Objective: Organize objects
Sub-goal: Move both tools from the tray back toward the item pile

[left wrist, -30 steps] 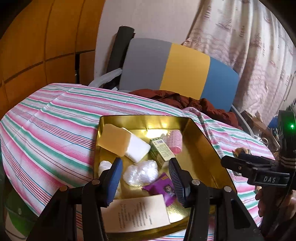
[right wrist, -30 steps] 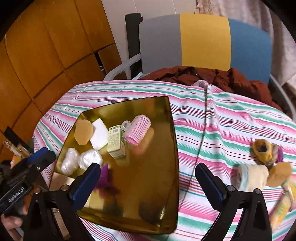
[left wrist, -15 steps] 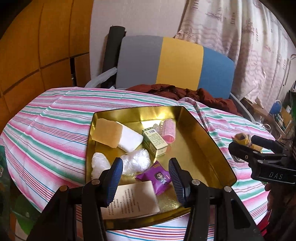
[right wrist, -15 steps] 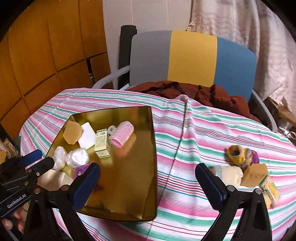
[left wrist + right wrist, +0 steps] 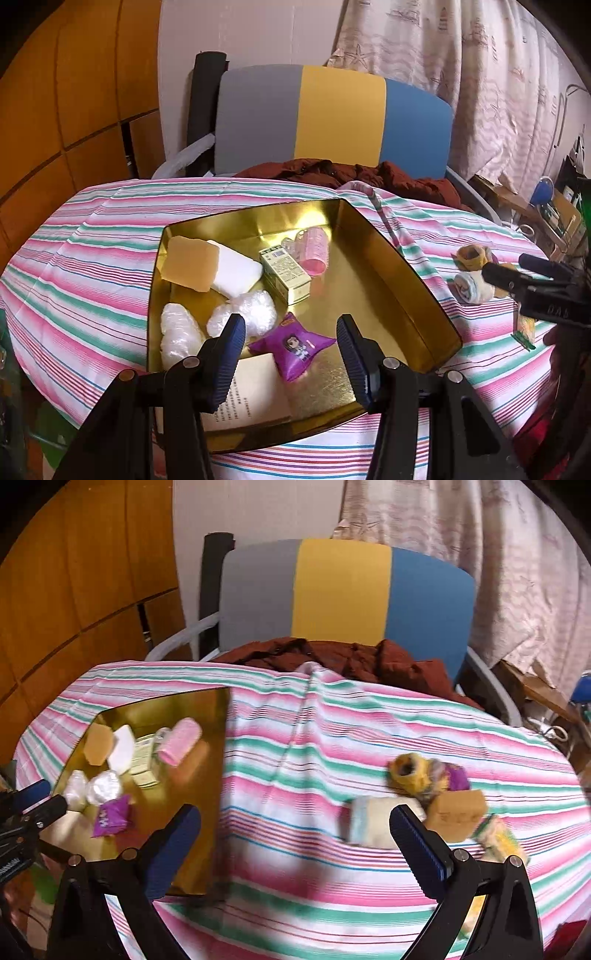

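Purple packet (image 5: 293, 345) lies in gold tray (image 5: 406, 291), between open left hand-held gripper (image 5: 290, 354).

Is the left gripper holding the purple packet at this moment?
No: in the left wrist view the left gripper is open with nothing between its fingers, and the purple packet lies flat on the floor of the gold tray.

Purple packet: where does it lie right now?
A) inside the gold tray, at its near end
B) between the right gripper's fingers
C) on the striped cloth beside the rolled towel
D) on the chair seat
A: the purple packet lies flat on the floor of the gold tray, at the near end beside the paper sheet, with the open left gripper above it.
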Tool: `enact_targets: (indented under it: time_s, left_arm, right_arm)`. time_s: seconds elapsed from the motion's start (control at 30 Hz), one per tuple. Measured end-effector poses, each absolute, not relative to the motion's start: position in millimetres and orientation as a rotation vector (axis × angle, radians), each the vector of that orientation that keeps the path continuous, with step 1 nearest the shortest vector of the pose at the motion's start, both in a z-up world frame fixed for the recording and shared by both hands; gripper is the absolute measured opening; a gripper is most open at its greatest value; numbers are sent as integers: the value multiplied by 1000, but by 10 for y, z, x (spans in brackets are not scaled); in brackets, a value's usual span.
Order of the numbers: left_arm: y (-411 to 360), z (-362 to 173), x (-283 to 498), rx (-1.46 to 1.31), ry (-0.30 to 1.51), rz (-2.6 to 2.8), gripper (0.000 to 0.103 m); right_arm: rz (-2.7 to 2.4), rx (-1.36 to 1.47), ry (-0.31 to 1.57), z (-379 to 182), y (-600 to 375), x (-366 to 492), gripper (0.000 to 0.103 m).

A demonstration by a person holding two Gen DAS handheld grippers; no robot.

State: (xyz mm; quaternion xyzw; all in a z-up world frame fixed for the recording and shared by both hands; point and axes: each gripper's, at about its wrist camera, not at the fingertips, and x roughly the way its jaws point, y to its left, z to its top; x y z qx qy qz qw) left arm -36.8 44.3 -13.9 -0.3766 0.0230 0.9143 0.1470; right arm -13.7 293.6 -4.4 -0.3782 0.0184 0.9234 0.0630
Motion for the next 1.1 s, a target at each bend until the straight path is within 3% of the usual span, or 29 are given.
enact_targets:
  time_s: [0.37, 0.6, 0.8, 0.93, 1.1]
  left_arm:
    - [661, -157, -344, -1085, 82, 2518, 53]
    - [1106, -20, -300, -996, 170, 2414, 53]
    - [1713, -20, -300, -998, 249, 2278, 53]
    - [2097, -70, -335, -1015, 259, 2209, 70]
    - [2537, -219, -458, -1078, 250, 2147, 74]
  right_arm:
    - [2606, -1020, 106, 35, 3918, 12, 103]
    - [2383, -904, 485, -111, 4800, 224, 103]
    - [2346, -889, 653, -143, 5010, 325, 103]
    - [2331, -863, 751, -162, 5105, 407, 103]
    - [2308, -818, 875, -181, 5239, 507, 103]
